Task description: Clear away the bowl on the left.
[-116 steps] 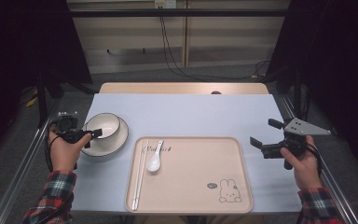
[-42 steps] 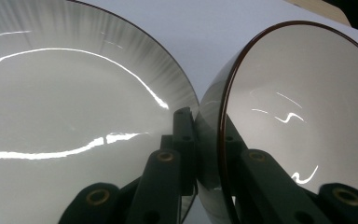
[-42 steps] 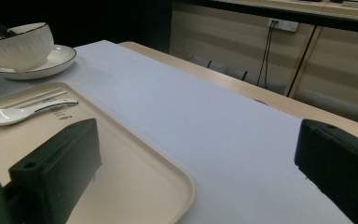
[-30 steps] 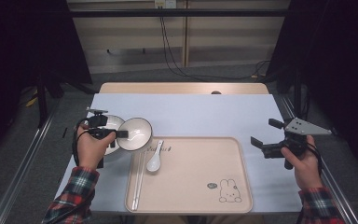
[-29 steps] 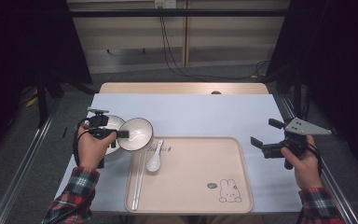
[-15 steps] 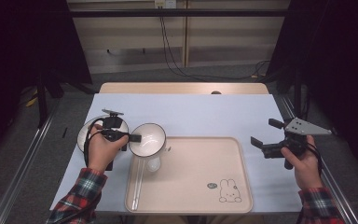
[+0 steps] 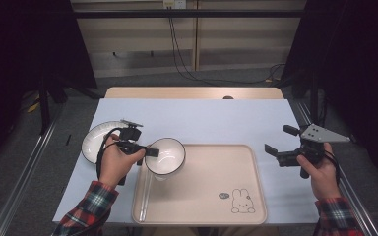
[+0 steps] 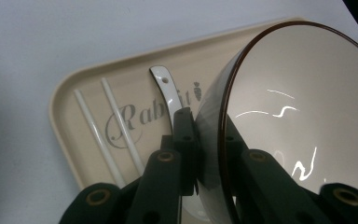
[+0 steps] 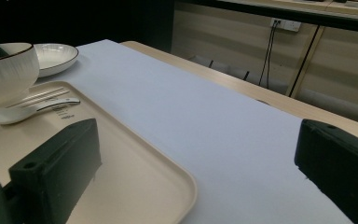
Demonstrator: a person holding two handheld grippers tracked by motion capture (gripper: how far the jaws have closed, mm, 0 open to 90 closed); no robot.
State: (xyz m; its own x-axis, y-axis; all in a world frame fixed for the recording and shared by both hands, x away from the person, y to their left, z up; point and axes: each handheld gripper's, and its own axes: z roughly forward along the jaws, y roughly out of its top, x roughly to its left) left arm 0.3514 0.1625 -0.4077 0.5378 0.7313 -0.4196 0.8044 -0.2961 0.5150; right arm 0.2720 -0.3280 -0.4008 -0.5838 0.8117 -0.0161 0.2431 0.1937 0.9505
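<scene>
High view: left gripper (image 7: 150,152), clamped on the near rim of a white bowl (image 7: 166,155) with a dark edge, holding it lifted over the upper left corner of the beige tray (image 7: 211,196). Just behind the left hand (image 7: 115,164), a white plate (image 7: 96,140) on the pale blue table cover (image 7: 202,118), apart from the bowl. Below the bowl on the tray, a pair of white chopsticks (image 7: 145,196) partly in sight. At the right, beside the tray and off it, right gripper (image 7: 280,146) with jaws spread wide and nothing between them, held in the right hand (image 7: 320,172).

Left gripper view: bowl (image 8: 298,107) tilted on edge, its wall pinched between the two black jaws, one inside, one outside. Beyond it, tray (image 8: 70,93) bearing the chopsticks (image 8: 116,126) and a white spoon (image 8: 165,88), handle showing past the jaw.

Right gripper view: jaws far apart, bare table cover (image 9: 205,116) between them. Far left, bowl (image 9: 4,70) above the spoon (image 9: 23,112) and chopsticks (image 9: 39,97), plate (image 9: 56,56) just behind, tray (image 9: 158,186) corner near.
</scene>
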